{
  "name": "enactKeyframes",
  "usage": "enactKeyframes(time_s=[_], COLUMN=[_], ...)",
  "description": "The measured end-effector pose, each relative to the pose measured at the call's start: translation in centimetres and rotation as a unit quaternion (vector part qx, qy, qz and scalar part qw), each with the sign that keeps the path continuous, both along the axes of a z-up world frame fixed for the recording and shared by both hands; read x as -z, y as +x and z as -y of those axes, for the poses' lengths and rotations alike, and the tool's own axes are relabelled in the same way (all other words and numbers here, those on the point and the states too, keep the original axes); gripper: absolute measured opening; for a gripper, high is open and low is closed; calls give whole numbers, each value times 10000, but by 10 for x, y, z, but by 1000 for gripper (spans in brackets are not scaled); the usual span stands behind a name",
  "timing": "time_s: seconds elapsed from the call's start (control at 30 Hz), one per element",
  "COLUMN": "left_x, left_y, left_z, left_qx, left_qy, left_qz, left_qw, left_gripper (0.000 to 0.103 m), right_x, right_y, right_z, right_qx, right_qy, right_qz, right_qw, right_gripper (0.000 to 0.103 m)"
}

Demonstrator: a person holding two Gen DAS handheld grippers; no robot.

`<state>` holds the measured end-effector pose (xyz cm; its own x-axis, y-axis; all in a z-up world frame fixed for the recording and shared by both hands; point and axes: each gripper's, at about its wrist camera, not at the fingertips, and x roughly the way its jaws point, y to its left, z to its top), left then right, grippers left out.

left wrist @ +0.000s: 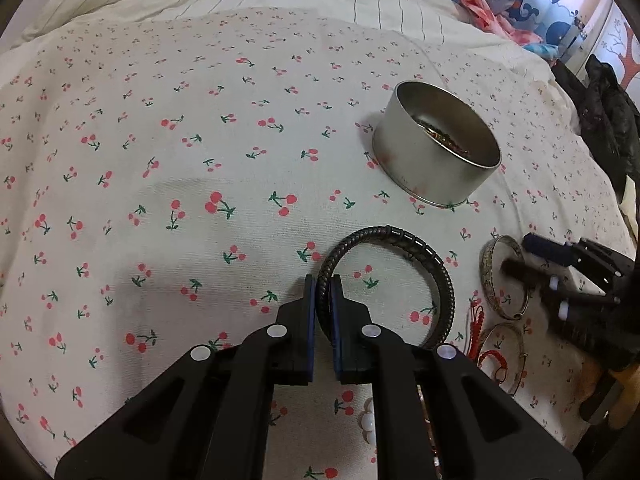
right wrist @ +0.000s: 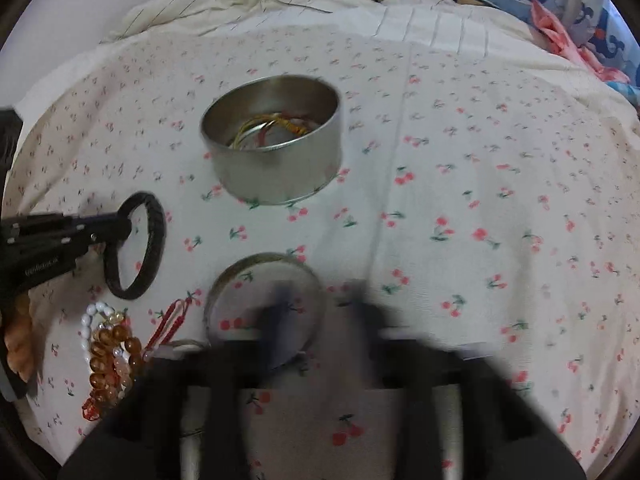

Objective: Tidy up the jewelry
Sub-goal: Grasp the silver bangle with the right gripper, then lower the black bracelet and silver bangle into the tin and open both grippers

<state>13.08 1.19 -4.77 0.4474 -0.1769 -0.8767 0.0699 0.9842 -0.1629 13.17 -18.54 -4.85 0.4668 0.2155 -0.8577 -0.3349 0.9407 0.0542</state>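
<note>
My left gripper point(left wrist: 323, 284) is shut on a black braided bracelet point(left wrist: 436, 264), which lies on the cherry-print cloth; the bracelet also shows in the right wrist view point(right wrist: 154, 232). A round silver tin point(left wrist: 436, 152) holding several bangles and cords stands beyond it, also in the right wrist view point(right wrist: 276, 148). My right gripper point(right wrist: 320, 304) is blurred and open over a silver bangle point(right wrist: 264, 264). In the left wrist view the right gripper point(left wrist: 520, 256) straddles that bangle point(left wrist: 490, 264).
A second silver bangle point(left wrist: 516, 344), a red cord point(right wrist: 172, 320) and amber and white bead bracelets point(right wrist: 112, 352) lie near the front of the cloth point(left wrist: 160, 160). Dark clothing point(left wrist: 604, 120) lies at the right edge. Rumpled bedding lies behind.
</note>
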Motion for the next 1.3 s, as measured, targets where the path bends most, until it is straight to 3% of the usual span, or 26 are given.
enactKeyframes(time_s=[0.07,0.13,0.2,0.23,0.27,0.5,0.7,0.9,1.07,1.3], left_x=[0,1,2,2,2,-5,-4,-11,-37,-70], left_y=[1,0,1,1,1,-1,2,-1,-7,6], left_z=[-1,-1,0,0,0,-1,-1,-4,4,9], left_qx=[-19,-22,-16,-14,-19,18,37,25,187,283], left_qy=[-44,-46,-25,-18,-24,-130,-148,-251,-75,-276], left_qz=[-22,-36,-38,-38,-34,107,63,126,530,933], left_qw=[10000,10000,10000,10000,10000,9999,9999,9996,9984,9949], left_gripper=[7,7,7,7,7,7,7,7,7,7], right_x=[1,5,6,5,3,-31,-24,-38,-45,-58], right_y=[-1,1,3,3,3,-4,0,-2,-1,0], right_z=[-4,-3,1,3,6,13,15,14,16,20], right_qx=[-106,-25,74,146,166,241,284,339,438,634], right_qy=[-87,-118,-52,-66,3,392,432,572,664,682], right_qz=[8,-19,-49,-50,-51,485,315,524,653,982], right_qw=[9999,9999,9999,9999,9998,9978,9982,9964,9947,9908], right_gripper=[57,50,26,6,4,4,4,4,4,4])
